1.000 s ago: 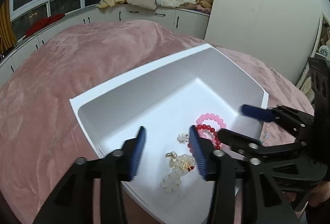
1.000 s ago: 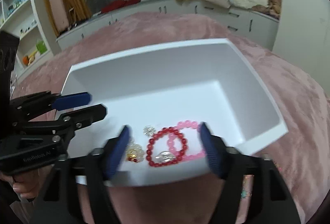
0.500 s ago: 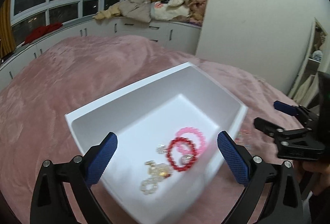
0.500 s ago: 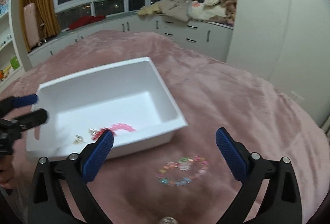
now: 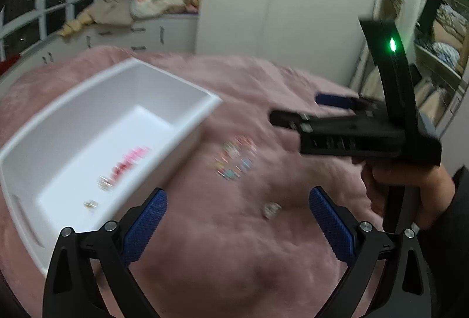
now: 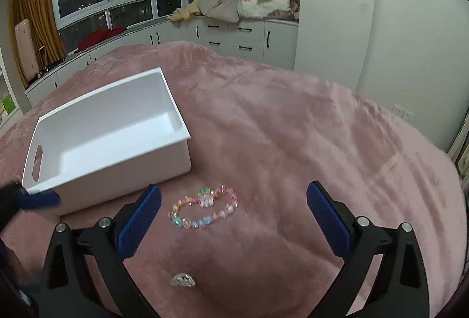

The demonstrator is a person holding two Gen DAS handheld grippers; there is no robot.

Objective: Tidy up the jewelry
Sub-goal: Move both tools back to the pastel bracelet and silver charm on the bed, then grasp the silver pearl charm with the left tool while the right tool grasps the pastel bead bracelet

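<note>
Left tongs (image 5: 238, 225) open over pink blanket (image 5: 222, 259), white bin (image 5: 187, 124) w/ blurred beads (image 5: 129, 161), right tongs (image 5: 296, 110) nearby

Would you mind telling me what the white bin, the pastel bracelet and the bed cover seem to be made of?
White bin: probably moulded plastic, matte, with smooth walls, rounded corners and a cut-out handle slot.
Pastel bracelet: seemingly translucent plastic or glass beads, glossy, catching small glints.
Bed cover: apparently soft plush fabric in pink, with a brushed nap showing lighter and darker streaks.
</note>
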